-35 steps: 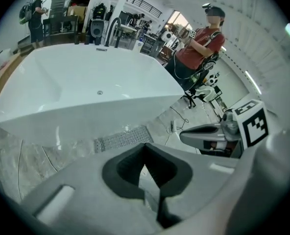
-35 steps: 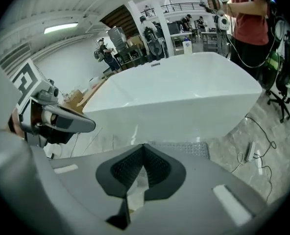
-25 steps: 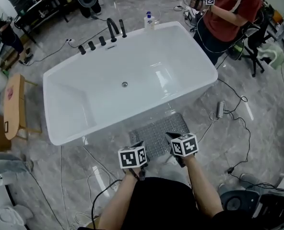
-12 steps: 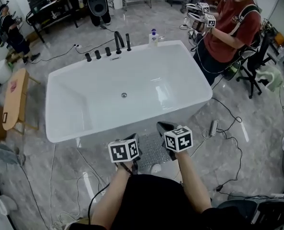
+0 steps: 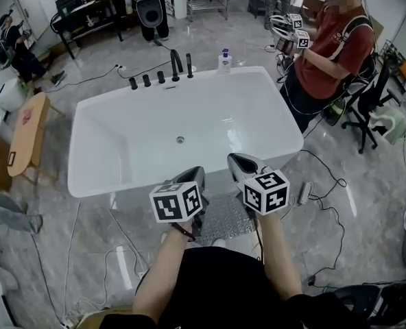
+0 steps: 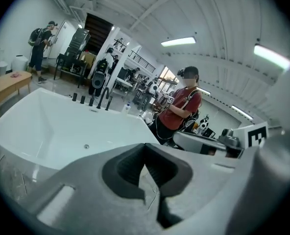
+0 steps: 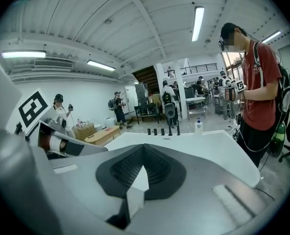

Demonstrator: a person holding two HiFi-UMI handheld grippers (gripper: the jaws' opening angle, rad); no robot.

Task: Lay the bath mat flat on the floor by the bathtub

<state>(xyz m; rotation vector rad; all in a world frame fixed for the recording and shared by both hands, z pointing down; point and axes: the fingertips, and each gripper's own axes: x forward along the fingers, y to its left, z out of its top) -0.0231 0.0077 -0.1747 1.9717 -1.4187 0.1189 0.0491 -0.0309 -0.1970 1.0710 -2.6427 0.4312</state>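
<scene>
Lying flat: bath mat [image 5: 225, 216] | alongside bathtub [image 5: 121, 184] | long axis obscured | jaws together

Person wearing a black top [image 5: 217, 286], forearms uncovered. The left gripper [image 5: 194, 175] and right gripper [image 5: 239, 162] are grey, with black ribbed pads [image 6: 128, 168]. Each carries a white cube [image 5: 176, 201] printed with black square markers.

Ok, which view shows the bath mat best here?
The head view: the bath mat lies on the floor against the bathtub, partly hidden. The left and right gripper views both look out over the bathtub and the room, so neither shows the mat clearly.
</scene>
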